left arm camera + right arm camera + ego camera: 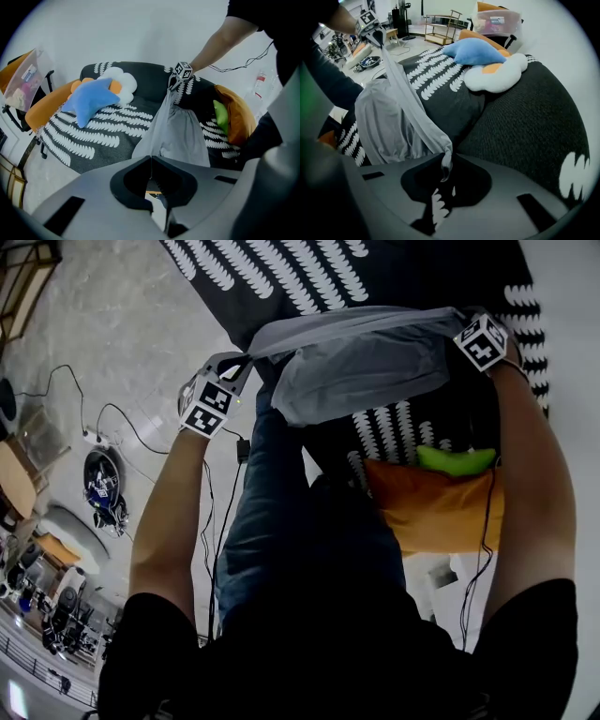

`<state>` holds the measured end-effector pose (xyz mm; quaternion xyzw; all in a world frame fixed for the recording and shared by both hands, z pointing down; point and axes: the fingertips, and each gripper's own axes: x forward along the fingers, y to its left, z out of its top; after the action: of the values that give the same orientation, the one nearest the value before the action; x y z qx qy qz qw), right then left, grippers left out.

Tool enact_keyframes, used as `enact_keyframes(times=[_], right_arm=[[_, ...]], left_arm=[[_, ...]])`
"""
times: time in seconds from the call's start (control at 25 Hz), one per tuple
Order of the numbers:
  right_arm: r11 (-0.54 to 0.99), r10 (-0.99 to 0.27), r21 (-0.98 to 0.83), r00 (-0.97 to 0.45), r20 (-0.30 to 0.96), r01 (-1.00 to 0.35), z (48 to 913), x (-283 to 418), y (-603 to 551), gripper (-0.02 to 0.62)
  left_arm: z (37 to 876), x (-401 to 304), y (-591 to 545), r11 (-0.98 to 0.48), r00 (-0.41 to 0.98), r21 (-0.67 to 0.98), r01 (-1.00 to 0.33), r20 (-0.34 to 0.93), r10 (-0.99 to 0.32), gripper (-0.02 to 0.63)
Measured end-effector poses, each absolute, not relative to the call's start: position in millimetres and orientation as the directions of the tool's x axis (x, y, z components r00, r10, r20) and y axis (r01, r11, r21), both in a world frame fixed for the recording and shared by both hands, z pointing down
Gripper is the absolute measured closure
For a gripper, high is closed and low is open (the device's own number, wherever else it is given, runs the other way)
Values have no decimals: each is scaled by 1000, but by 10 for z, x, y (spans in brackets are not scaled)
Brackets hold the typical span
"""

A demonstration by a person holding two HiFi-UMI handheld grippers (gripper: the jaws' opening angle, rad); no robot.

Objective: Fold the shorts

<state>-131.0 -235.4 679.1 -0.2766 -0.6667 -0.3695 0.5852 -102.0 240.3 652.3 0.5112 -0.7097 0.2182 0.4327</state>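
Your left gripper (pixel 240 364) and right gripper (pixel 466 322) are clamping tight on opposite corners of the shorts (pixel 361 376), hanging them above the front edge of the sofa (pixel 281 277), so folding seems to be only starting.

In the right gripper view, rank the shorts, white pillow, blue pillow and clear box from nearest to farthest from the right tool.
1. shorts: clamped in the right tool, hanging to the left.
2. white pillow: ahead, right of centre.
3. blue pillow: just behind the white one.
4. clear box: at the top, farthest back.
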Motion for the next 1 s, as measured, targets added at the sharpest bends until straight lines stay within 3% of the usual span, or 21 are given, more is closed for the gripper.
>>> enact_keyframes(times=[1.0], right_arm=[[534,-133,107,-42,990,839,7161,13,-2666,543]], left_arm=[[6889,608,2022,130,190,297,-946,833,-520,581]])
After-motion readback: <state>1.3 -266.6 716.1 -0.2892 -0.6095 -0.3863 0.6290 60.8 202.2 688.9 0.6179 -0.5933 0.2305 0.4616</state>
